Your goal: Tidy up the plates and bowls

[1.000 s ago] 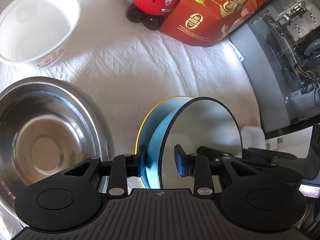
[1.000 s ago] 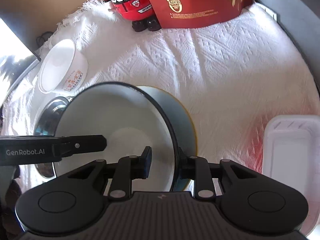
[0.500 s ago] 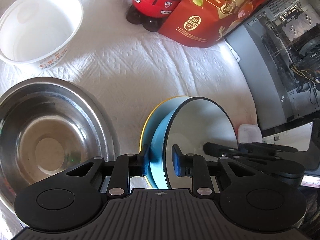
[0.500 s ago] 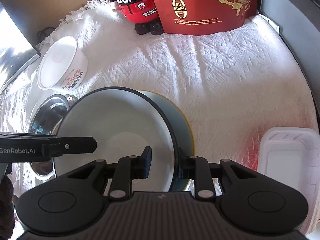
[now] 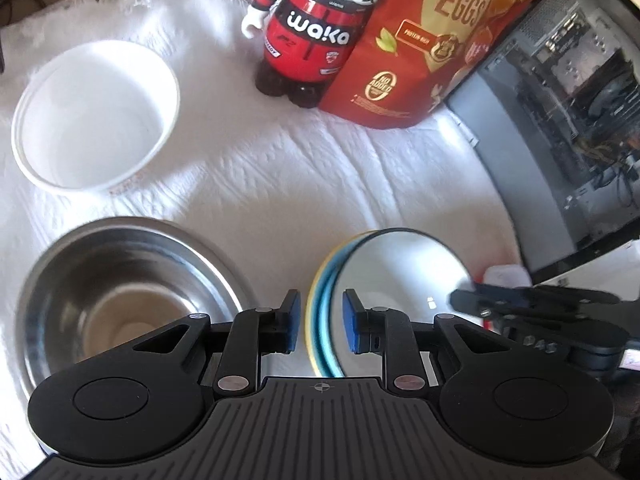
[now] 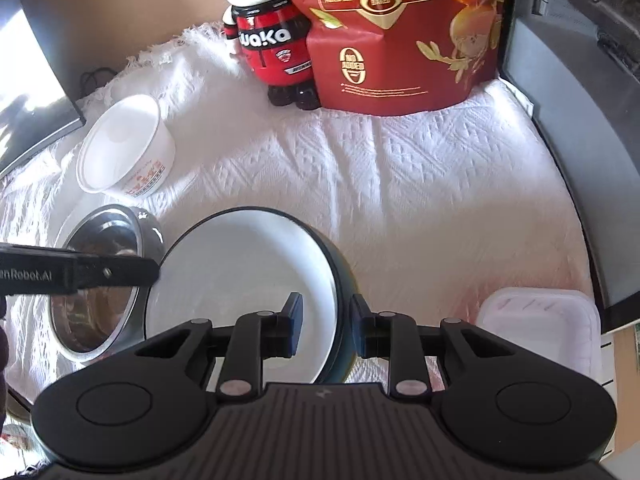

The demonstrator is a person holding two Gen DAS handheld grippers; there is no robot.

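A stack of plates lies on the white cloth: a white-faced, dark-rimmed plate on a blue one and a yellow-rimmed one. It also shows in the right wrist view. My left gripper is open, its fingers straddling the stack's left rim without gripping it. My right gripper is open astride the right rim. A steel bowl sits left of the stack, and a white bowl lies behind it.
A Waka bear bottle and a red quail-egg bag stand at the back. A white plastic tray lies to the right. A grey computer case borders the cloth on the right.
Both grippers have opened and let go of the top plate. It has dropped from its tilt onto the stack. Both grippers have pulled back and up.
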